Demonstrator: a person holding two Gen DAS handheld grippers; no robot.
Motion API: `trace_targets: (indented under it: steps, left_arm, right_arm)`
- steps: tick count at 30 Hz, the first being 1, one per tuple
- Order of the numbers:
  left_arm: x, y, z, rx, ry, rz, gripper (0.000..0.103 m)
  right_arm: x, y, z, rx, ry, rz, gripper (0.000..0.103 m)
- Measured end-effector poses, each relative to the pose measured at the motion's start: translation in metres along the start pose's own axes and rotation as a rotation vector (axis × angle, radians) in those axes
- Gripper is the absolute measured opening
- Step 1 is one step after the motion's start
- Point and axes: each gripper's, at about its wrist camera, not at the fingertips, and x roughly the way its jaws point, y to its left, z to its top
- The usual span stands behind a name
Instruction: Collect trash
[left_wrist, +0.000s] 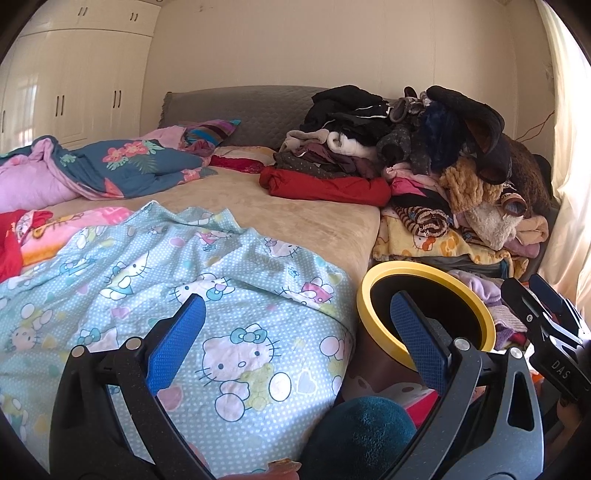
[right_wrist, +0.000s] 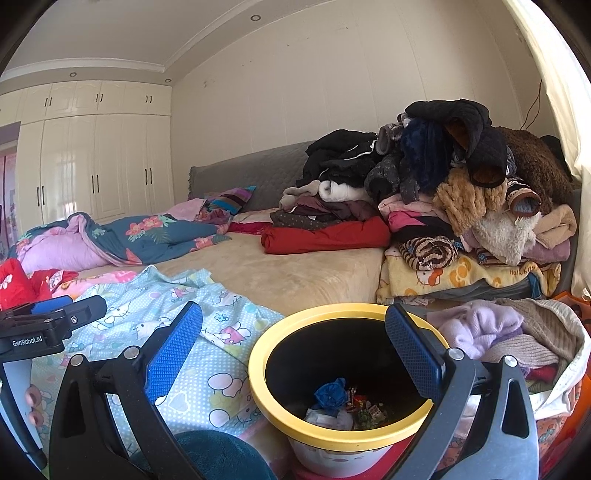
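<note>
Trash bin stands upright, mouth up, holding wrappers.

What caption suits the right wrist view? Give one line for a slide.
Open right gripper above a yellow-rimmed black trash bin holding crumpled wrappers, beside a cluttered bed.

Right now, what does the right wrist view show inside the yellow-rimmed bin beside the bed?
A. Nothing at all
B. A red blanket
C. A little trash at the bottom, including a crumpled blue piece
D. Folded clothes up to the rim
C. The right wrist view looks down into the yellow-rimmed bin, where a crumpled blue piece lies among wrappers at the bottom, far below the rim.
</note>
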Motion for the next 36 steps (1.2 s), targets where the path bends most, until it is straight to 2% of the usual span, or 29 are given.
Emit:
trace_targets:
  steps: [28,36]
  left_arm:
    - [-0.001,0.000,-0.001,-0.008,-0.007,-0.004,0.092]
    - [0.001,0.004,-0.002,-0.036,-0.003,0.043,0.092]
  right_arm:
    - [0.001,0.000,-0.001,0.003,0.005,0.000,0.097]
    - [0.000,0.012,0.004,-0.009,-0.011,0.027,0.097]
